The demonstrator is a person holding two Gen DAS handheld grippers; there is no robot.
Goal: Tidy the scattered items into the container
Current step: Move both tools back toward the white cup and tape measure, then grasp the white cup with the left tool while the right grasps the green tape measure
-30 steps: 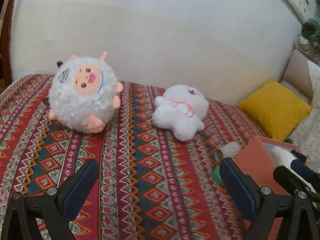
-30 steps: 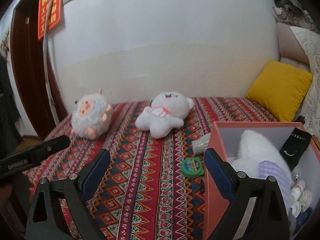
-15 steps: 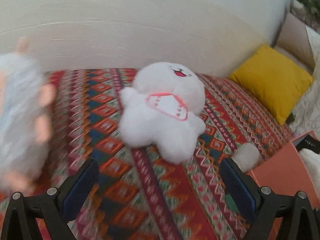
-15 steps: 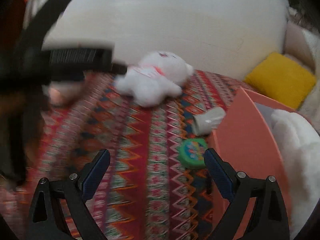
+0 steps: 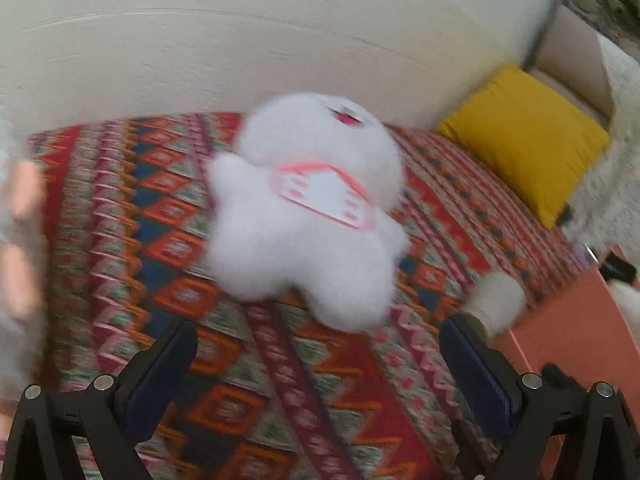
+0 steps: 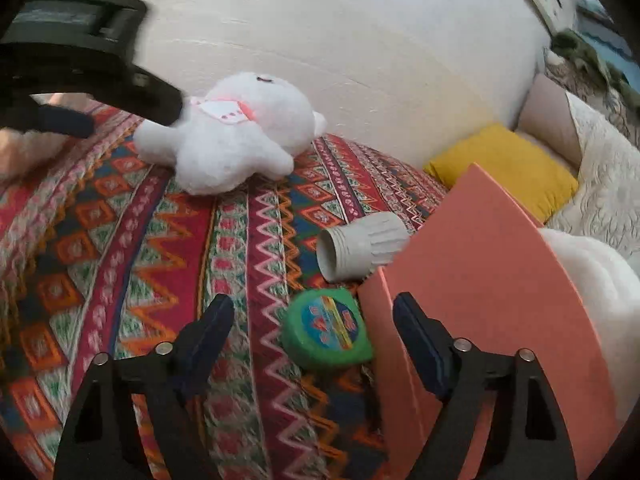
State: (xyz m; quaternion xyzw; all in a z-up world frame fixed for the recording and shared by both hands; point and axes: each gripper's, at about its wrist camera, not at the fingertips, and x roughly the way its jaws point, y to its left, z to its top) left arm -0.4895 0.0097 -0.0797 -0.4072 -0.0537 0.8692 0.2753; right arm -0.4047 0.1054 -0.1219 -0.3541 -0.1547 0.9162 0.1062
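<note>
**Patterned bedspread, two open tongs, toys still outside the box**

Red-orange zigzag bedspread [image 6: 248, 240] is covering the bed below a cream wall; a yellow cushion [image 5: 524, 140] is lying at 2 o'clock in the left wrist view.

Left gripper [image 5: 316, 354] is hovering with jaws spread wide and nothing between them. White plush toy [image 5: 308, 216] is lying on the bedspread at 12 o'clock, just beyond the blue pads [image 5: 160, 372]. Frame is motion-blurred.

Right gripper [image 6: 314, 330] is likewise released and empty. Green tape measure [image 6: 326, 330] is sitting between its fingers, touching the salmon box [image 6: 480, 264] at 3 o'clock. Grey ribbed cap [image 6: 360, 246] is lying on its side at 1 o'clock, against the box. White fluffy item [image 6: 588, 268] is sitting inside the box
</note>
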